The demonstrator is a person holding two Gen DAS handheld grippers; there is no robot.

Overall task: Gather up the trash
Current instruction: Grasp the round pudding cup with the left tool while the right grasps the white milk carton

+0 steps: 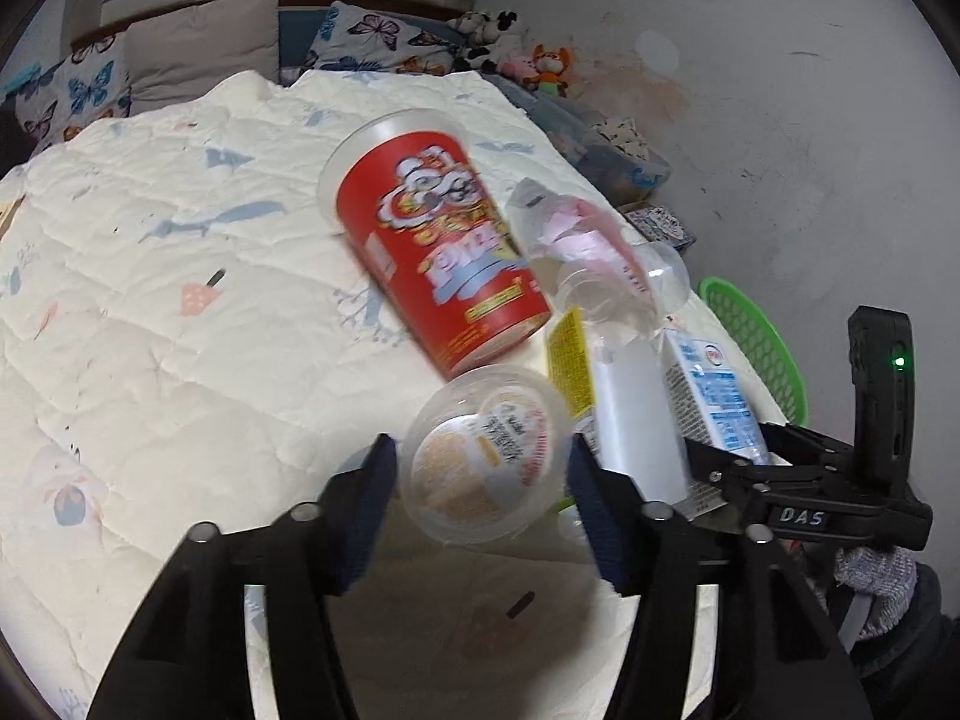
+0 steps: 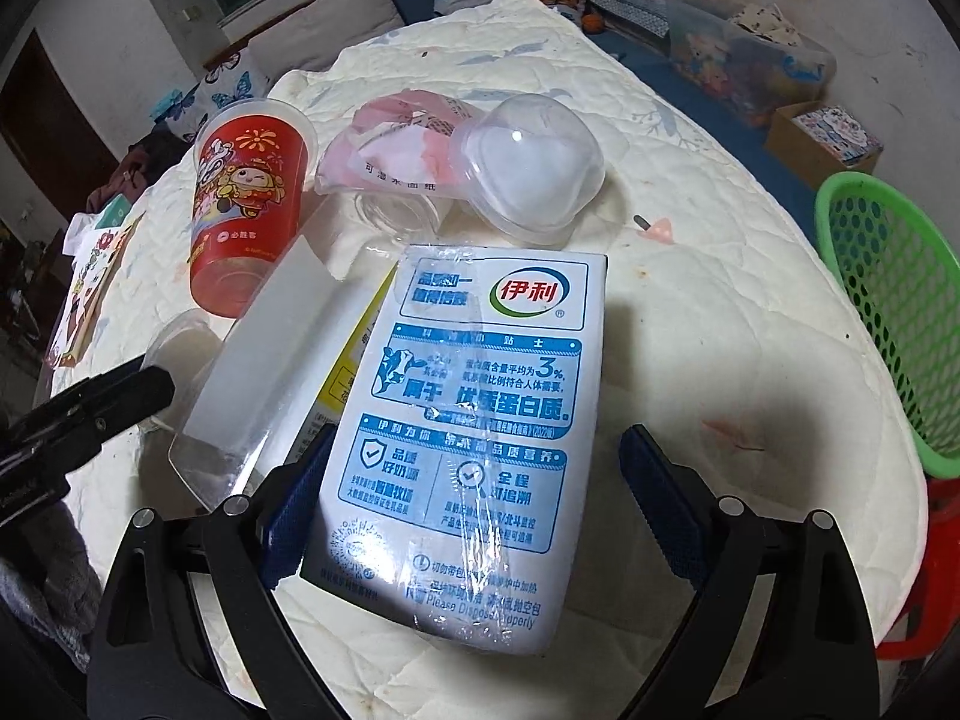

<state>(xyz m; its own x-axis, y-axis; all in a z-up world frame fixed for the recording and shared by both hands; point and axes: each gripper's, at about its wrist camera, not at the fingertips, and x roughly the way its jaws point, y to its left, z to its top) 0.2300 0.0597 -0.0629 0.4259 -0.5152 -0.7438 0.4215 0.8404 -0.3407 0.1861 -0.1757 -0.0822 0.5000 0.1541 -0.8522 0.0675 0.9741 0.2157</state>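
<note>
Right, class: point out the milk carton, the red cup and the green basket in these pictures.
milk carton [image 2: 474,420], right wrist view, middle of its printed blue-and-white face.
red cup [image 2: 243,204], right wrist view, its printed red side.
green basket [image 2: 888,300], right wrist view, its perforated wall.

Both views are fisheye cameras mounted on hand-held grippers, each looking forward and steeply downward along its two black fingers onto a cream quilted bed cover [image 1: 150,330].

The left wrist view faces toward the headboard and white wall, close above a small clear plastic cup [image 1: 483,468], with the right gripper [image 1: 798,480] entering at its right edge.

The right wrist view sits very near a blue-and-white milk carton [image 2: 474,420], which fills its centre; the left gripper [image 2: 90,408] enters at its left edge.

Shared region: the red printed plastic cup [image 1: 432,252], the milk carton [image 1: 714,396], the clear domed lid [image 2: 534,168] and the green perforated plastic basket [image 2: 888,312].
</note>
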